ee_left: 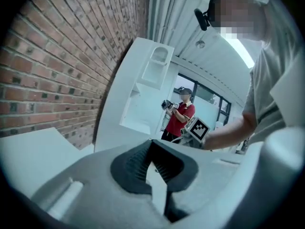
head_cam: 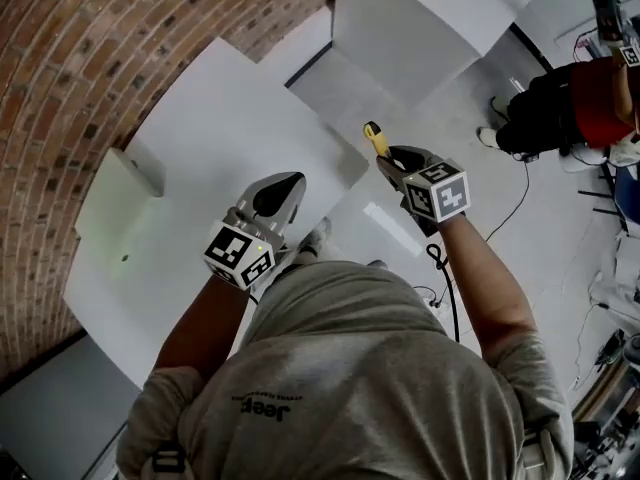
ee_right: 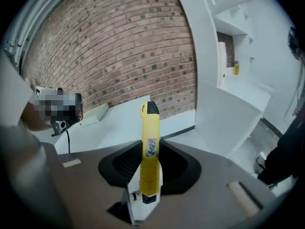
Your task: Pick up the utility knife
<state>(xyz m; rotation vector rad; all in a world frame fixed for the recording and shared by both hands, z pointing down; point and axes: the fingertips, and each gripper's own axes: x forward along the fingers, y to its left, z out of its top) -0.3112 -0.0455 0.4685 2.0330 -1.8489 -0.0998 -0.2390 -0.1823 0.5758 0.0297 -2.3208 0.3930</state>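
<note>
While the utility knife (ee_right: 149,128) sits clamped in the right gripper (head_cam: 392,158), the pick-up reads as all but complete, and what remains is a matter of carrying it well. Item: yellow body, black nose, small label on the upper face. Location: between the right gripper's two dark pads, which press on its flanks about the rear half. The nose projects forward beyond the jaw tips, in line with them, and the tail reaches back into the throat of the jaws. It hangs clear above the white table (head_cam: 200,128), touching no surface. Handling note, as a judgement: the hold falls toward the tail, so the long nose may swing. A firm, even squeeze and a slow, level carry would suit, with the nose turned away from the body and from the other arm. Companion tool: left gripper (ee_left: 153,163), jaws drawn together at the tips with nothing between them, held over the table beside the torso, well apart from the knife and taking no part.
</note>
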